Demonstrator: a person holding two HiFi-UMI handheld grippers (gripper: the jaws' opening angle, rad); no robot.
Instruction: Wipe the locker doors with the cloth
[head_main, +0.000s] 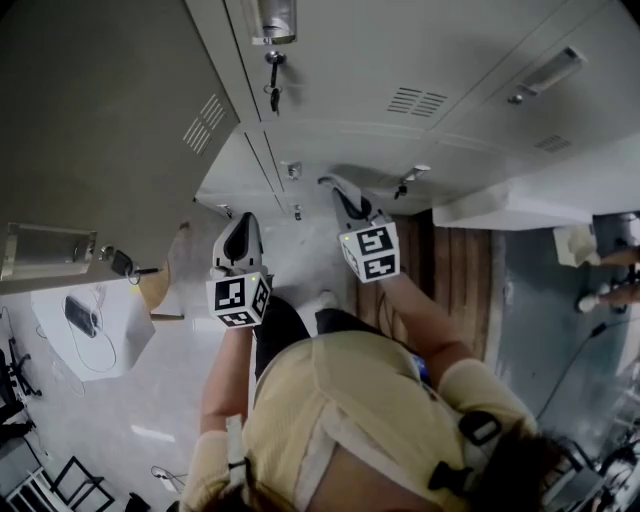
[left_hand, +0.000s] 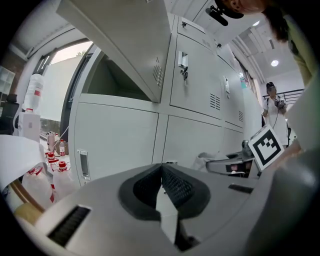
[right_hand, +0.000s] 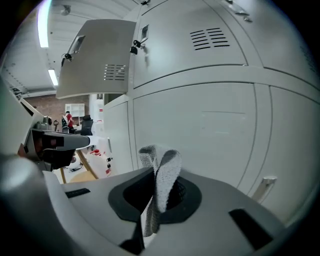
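Observation:
The grey locker doors fill the top of the head view, and one upper door stands swung open at the left. My right gripper is shut on a small grey-white cloth, which sticks up from its pads close in front of a lower locker door. The right gripper is apart from that door. My left gripper is lower and to the left, under the open door. The left gripper is shut with nothing in it, facing another lower door.
A key hangs in an upper door's lock. A white table and a wooden stool stand at the left. A white bench and a wooden floor strip lie at the right. Another person stands further along.

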